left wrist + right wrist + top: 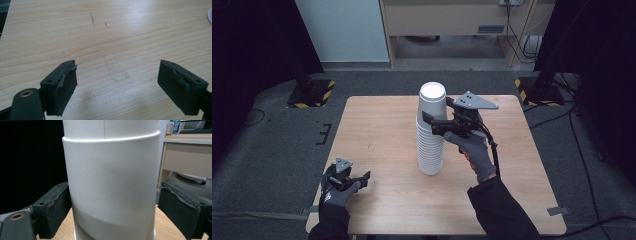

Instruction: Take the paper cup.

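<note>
Straddling the cup stack (pixel 431 131), the right gripper (pixel 438 122) gapes wide.

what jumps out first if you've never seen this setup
A tall stack of white paper cups stands upside down near the middle of the wooden table. The right gripper is up against its upper part, jaws open on either side of a cup, one pad looking close to touching. The left gripper rests open at the table's near left corner, over bare wood.
</note>
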The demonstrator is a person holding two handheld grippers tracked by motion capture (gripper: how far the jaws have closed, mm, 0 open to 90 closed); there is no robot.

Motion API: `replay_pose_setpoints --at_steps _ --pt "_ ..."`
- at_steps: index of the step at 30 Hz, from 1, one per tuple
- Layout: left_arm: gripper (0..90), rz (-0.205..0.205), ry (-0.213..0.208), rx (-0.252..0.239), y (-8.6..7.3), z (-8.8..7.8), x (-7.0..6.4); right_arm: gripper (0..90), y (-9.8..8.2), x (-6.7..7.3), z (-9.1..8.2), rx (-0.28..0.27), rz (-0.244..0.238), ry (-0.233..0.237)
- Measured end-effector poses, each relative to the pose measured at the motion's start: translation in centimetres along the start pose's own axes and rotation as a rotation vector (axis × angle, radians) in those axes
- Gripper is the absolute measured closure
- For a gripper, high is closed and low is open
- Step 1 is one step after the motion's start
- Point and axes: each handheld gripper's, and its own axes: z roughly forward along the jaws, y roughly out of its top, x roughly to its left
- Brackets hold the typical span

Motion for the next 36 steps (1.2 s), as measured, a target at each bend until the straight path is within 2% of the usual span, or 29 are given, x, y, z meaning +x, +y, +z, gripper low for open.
replay_pose_setpoints --at_steps 10,22,25,36 --pt "14.6 0.000 -0.001 -0.002 0.0 0.0 0.0 12.4 -0.3 0.5 1.5 0.017 -0.013 -0.024" --pt "14.6 0.003 -0.002 0.001 0.0 0.0 0.0 14.6 -0.1 0.6 1.4 0.021 -0.011 -0.035" --pt "14.5 0.000 0.001 -0.001 0.0 0.0 0.0 15.1 0.6 0.6 1.0 -0.016 0.004 -0.025" --pt "14.5 0.000 -0.001 -0.003 0.0 0.0 0.0 15.1 2.2 0.8 0.4 -0.058 0.008 -0.016"
